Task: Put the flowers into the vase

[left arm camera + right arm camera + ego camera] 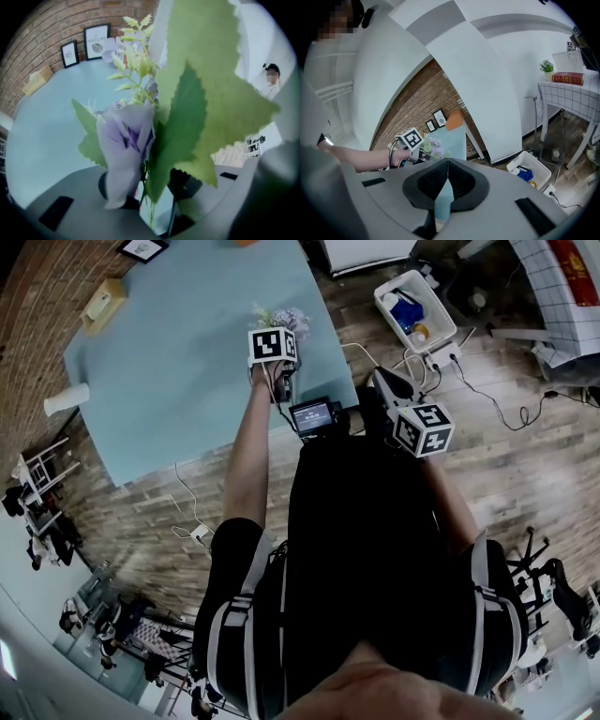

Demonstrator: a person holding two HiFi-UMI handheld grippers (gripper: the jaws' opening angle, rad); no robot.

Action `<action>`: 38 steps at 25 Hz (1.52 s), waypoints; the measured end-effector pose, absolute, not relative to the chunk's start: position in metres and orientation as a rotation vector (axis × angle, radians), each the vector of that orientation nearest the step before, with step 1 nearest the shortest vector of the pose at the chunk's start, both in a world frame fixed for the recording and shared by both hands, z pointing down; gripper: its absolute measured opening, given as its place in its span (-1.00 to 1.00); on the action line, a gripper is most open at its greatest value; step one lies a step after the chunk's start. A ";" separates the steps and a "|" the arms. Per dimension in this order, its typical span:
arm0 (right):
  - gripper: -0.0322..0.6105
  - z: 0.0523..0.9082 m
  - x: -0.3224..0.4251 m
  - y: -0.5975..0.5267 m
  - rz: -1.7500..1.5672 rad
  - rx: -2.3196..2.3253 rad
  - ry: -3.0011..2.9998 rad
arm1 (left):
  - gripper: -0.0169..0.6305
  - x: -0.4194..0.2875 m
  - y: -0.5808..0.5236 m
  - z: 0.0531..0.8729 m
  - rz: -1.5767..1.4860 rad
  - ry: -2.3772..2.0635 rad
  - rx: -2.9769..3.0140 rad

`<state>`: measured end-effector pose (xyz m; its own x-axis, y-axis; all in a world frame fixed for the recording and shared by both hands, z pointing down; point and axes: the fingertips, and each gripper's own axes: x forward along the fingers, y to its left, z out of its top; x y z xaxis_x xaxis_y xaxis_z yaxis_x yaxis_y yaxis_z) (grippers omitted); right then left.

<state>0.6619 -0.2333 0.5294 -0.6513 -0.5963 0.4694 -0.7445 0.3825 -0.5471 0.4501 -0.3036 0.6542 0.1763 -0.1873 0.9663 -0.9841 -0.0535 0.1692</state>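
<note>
Left gripper (152, 201) points steeply down over the blue table (169, 362) by the far brick wall (37, 296), jaws narrow round the flowers (126, 136) (not pressing); right gripper (446, 180) closed, empty

The person wears a black short-sleeved top (361, 521), with black straps (232, 629) edged in white over both shoulders. Each gripper carries a white cube with black square marks: the left cube (273, 345) at upper middle, the right cube (424, 428) right of centre. The left gripper (150, 199) and right gripper (447, 180) look alike — smooth grey bodies, black pads.
</note>
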 end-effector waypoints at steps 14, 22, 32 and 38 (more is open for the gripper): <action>-0.84 0.496 0.591 -0.225 0.940 0.752 -2.698 | -0.39 0.369 -0.192 0.394 0.106 -2.203 1.773; -0.84 0.467 0.502 -0.197 0.823 0.158 -2.828 | -0.39 0.358 -0.085 0.365 0.123 -2.584 1.438; -0.84 0.444 0.423 -0.101 0.721 -0.305 -2.758 | -0.39 0.338 0.034 0.376 0.017 -2.682 1.011; -0.84 0.414 0.365 -0.030 0.608 -0.543 -2.733 | -0.39 0.312 0.093 0.360 -0.148 -2.755 0.875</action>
<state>0.3651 -0.0303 0.4143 -0.8873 0.4182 0.1944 0.2963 0.8399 -0.4547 0.3116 0.0933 0.3600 -0.7898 -0.5792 0.2020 -0.5541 0.8149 0.1699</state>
